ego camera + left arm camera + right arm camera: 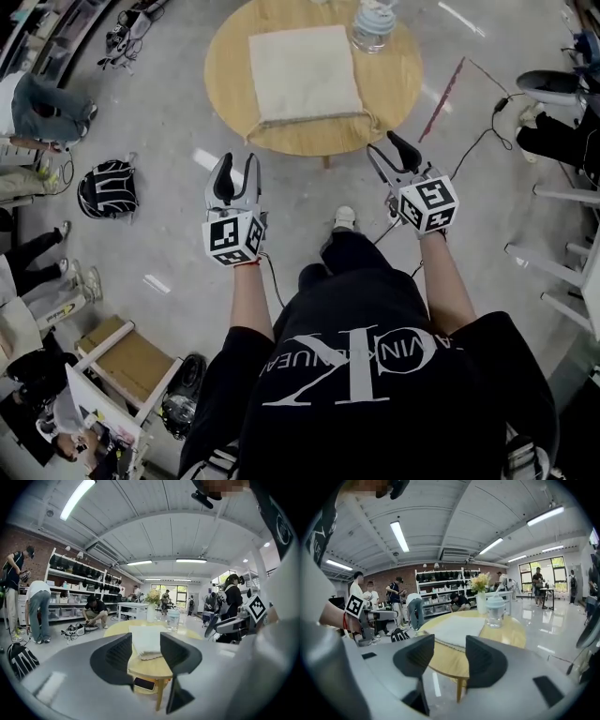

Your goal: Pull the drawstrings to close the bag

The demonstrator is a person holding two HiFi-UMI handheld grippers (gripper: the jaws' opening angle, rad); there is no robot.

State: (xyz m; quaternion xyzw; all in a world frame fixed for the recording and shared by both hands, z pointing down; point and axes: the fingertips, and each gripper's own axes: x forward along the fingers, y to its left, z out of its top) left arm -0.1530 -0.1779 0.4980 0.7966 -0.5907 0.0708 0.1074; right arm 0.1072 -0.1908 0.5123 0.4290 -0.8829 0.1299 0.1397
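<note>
A cream drawstring bag (pixel 305 73) lies flat on the round wooden table (pixel 234 84), its cord (pixel 314 119) running along the near edge with loose ends at both corners. My left gripper (pixel 237 173) hangs open and empty just short of the table's near rim, left of the bag. At the same distance on the other side, my right gripper (pixel 389 153) is open and empty as well. In the left gripper view the bag (pixel 146 641) shows between the spread jaws of the left gripper (pixel 146 652). The right gripper view has the bag (pixel 454 629) beyond the right gripper (pixel 450 657).
A clear water jug (pixel 373 23) stands on the table's far right, with a flower vase (pixel 151 606) behind it. A phone (pixel 143 683) lies on a shelf under the table. A backpack (pixel 107 187), a wooden stool (pixel 122 361), a floor cable (pixel 473 145) and people surround the spot.
</note>
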